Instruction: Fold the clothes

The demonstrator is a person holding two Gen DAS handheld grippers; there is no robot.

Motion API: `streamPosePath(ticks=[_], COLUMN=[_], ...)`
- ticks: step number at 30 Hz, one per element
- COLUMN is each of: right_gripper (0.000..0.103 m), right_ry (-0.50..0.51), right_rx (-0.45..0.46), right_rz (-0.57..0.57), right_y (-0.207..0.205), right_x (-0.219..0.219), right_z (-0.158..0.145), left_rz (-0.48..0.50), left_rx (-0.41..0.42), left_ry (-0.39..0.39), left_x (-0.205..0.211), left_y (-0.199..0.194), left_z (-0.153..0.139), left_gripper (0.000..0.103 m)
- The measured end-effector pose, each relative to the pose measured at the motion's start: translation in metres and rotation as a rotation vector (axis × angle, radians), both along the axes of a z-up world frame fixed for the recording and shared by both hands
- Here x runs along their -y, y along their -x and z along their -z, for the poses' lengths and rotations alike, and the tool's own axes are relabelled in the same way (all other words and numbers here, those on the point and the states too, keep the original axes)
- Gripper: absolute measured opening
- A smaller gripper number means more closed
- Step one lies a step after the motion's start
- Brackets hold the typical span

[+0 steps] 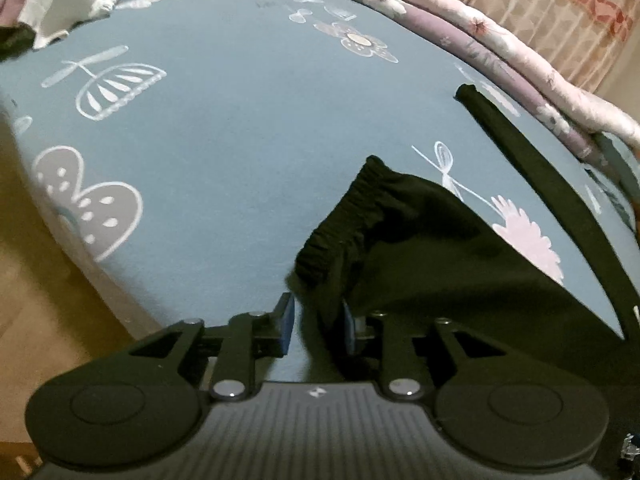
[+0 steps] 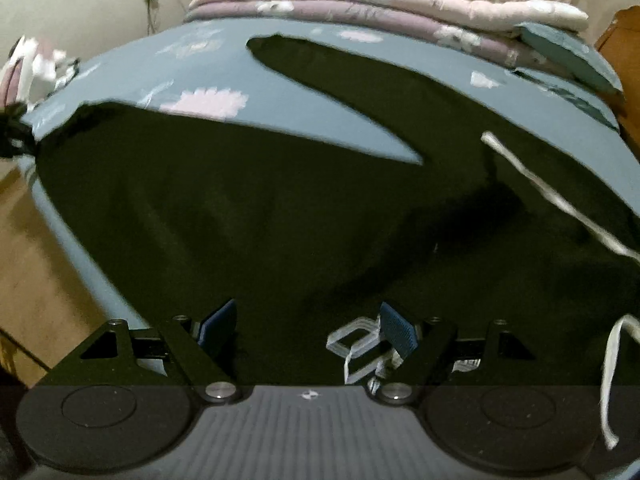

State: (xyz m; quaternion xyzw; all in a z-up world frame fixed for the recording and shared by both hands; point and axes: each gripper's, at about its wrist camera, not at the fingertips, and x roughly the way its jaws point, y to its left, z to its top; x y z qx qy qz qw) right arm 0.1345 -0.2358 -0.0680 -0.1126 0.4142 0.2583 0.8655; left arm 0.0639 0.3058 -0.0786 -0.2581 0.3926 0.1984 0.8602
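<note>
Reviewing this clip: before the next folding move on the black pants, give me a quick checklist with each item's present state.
1. Left tongs have fabric between the pads: ok, a fold of the black pants near the elastic waistband sits in the gap.
2. Left tongs fully clamped: cannot tell, a gap shows.
3. Right tongs ready to grasp: ok, open over the pants.
4. Right pads touching cloth: cannot tell.
5. Pants spread flat on the bed sheet: not ok, the waistband end is bunched and lifted.
6. White drawstring tucked away: not ok, it trails loose across the fabric.
</note>
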Motion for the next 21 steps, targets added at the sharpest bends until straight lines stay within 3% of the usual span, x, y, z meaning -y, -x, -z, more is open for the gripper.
streamPosePath(ticks=[6, 7, 9, 10, 16, 21], right_gripper=[0.086, 0.086, 0.086, 0.086, 0.086, 0.086], right_ry=[-0.088, -0.106, -0.121, -0.129, -0.154, -0.156], right_rx=[0.020, 0.030, 0.053, 0.063, 0.084, 0.079], right_rz=[0.025, 0.033, 0.043, 0.046, 0.061, 0.086], right_y=[0.014, 0.014, 0.015, 0.015, 0.014, 0.007], right_x=[0.022, 0.026, 0.033, 0.035, 0.042, 0.038], right_z=[0.003, 0.001, -0.003, -0.005, -0.010, -0.013], left_rz=[0.027, 0.031, 0.047, 0.063, 0.111, 0.166], left_rx=[0.016, 0.028, 0.050, 0.064, 0.078, 0.044], left_ry=[-0.119, -0.129, -0.142, -0.147, -0.178, -0.148], left_x=[0.018, 0.018, 0.017, 0.016, -0.005, -0.018], left_y=[0.004, 0.001, -0.008, -0.014, -0.058, -0.086], left_z=[-0.026, -0.031, -0.040, -0.043, -0.033, -0.007], left_gripper=[0.028, 0.032, 0.053, 0.056, 0.056, 0.056])
